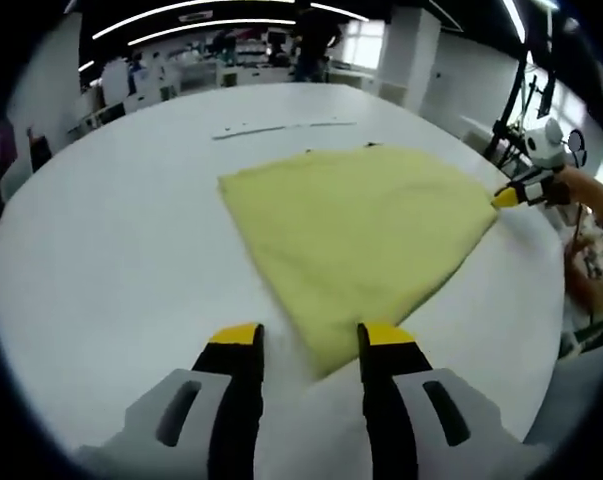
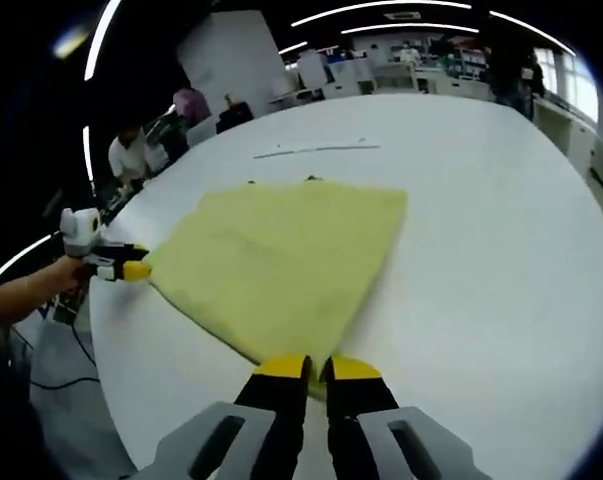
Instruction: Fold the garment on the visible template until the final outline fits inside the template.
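pale yellow garment (image 1: 361, 240) lies folded flat — left gripper (image 1: 311, 340) gaping, right gripper (image 2: 316, 368) pinching its corner.

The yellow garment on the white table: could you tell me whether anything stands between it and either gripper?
Nothing visible does. The left gripper hangs open over one corner of the yellow garment, and the right gripper sits nearly closed at another corner, on the white table.

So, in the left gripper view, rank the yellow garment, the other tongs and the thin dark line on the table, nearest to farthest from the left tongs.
1. Yellow garment: its near corner lies just ahead, between the left tongs.
2. Right tongs: at the garment's far right corner.
3. Thin dark line: on the white table, beyond the garment.
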`<state>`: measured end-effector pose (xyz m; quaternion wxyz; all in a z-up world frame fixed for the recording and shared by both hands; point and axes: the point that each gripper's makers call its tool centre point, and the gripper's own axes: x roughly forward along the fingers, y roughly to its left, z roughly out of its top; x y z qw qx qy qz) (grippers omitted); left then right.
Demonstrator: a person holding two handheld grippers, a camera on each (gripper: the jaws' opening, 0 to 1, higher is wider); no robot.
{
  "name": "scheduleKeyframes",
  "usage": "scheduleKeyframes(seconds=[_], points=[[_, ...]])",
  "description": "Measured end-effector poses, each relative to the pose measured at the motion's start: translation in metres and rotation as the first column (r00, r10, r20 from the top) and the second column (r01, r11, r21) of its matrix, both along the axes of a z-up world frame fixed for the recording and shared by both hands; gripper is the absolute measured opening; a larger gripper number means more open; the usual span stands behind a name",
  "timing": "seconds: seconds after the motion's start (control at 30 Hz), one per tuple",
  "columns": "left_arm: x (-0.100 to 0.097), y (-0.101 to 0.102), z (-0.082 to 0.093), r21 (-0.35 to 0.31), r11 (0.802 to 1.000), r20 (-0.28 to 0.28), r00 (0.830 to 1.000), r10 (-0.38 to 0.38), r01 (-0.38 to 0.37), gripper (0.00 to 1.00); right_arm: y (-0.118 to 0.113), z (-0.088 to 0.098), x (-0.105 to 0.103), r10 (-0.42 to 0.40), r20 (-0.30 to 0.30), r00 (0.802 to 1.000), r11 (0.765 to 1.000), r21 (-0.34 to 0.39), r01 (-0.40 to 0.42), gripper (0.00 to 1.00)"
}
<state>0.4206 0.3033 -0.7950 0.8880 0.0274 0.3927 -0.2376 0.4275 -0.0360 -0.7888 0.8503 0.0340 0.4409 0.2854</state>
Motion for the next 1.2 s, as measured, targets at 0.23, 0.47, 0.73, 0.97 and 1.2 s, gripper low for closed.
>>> scheduleKeyframes(seconds=[0.23,0.47,0.73,0.97,1.2], points=[[-0.005,-0.006,0.0,-0.02,1.0,-0.016,1.0,-0.009,0.008,0.12,0.0,-0.001,-0.002,-0.016,0.001,1.0,1.0,0.014,0.016,0.0],[-0.009,-0.004,-0.001,-0.036,0.999,-0.025,1.0,0.018,-0.019,0.06,0.0,-0.002,-0.002,-0.016,0.004,1.0,1.0,0.017,0.016,0.0],[-0.013,-0.004,0.003,-0.09,0.994,-0.012,0.998,0.056,-0.057,0.01,-0.002,0.001,-0.007,-0.021,0.008,1.0,0.999,0.027,0.021,0.0],[-0.02,-0.008,0.004,-0.084,0.996,-0.017,0.999,0.036,-0.038,0.01,-0.007,0.003,-0.015,-0.026,0.013,1.0,0.999,0.026,0.025,0.0],[-0.03,-0.013,0.005,-0.087,0.996,-0.013,0.999,0.03,-0.031,0.01,-0.011,0.004,-0.028,-0.025,0.014,1.0,0.999,0.029,0.025,0.0]])
